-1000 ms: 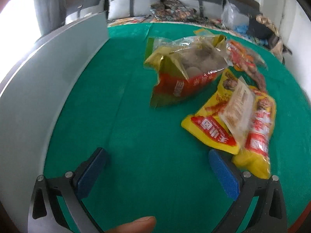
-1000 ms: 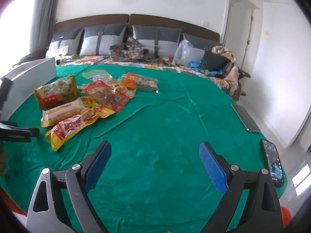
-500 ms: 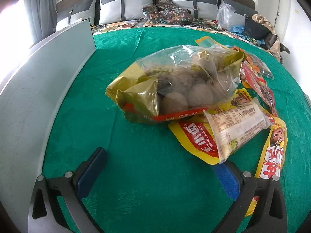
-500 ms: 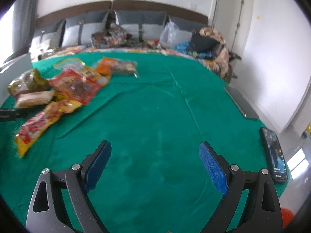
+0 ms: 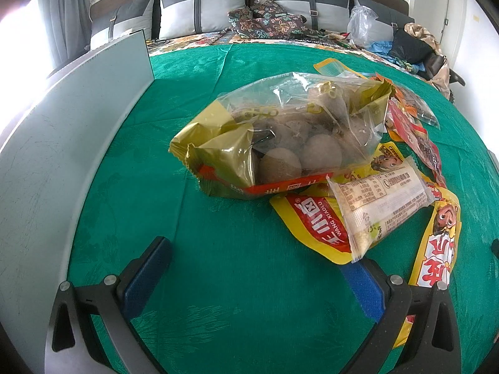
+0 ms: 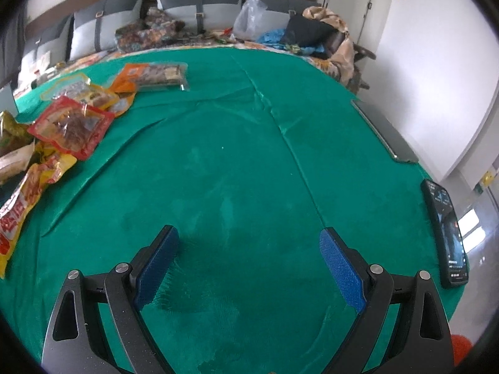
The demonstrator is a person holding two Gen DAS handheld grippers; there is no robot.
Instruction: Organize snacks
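Observation:
A gold and clear bag of round brown snacks lies on the green cloth ahead of my left gripper, which is open and empty just above the cloth. A pale wrapped bar rests across a yellow and red packet; its lower end overlaps my right finger. Another yellow packet lies at the right. My right gripper is open and empty over bare cloth. A red packet and an orange packet lie to its far left.
A tall grey box wall runs along the left of the left wrist view. Two phones lie near the table's right edge. Beyond the table stands a bed with grey pillows and piled clothes.
My left gripper has dropped lower and moved in toward the gold bag and the pale bar. My right gripper has swung right and lower, so the snack pile slid to the left edge.

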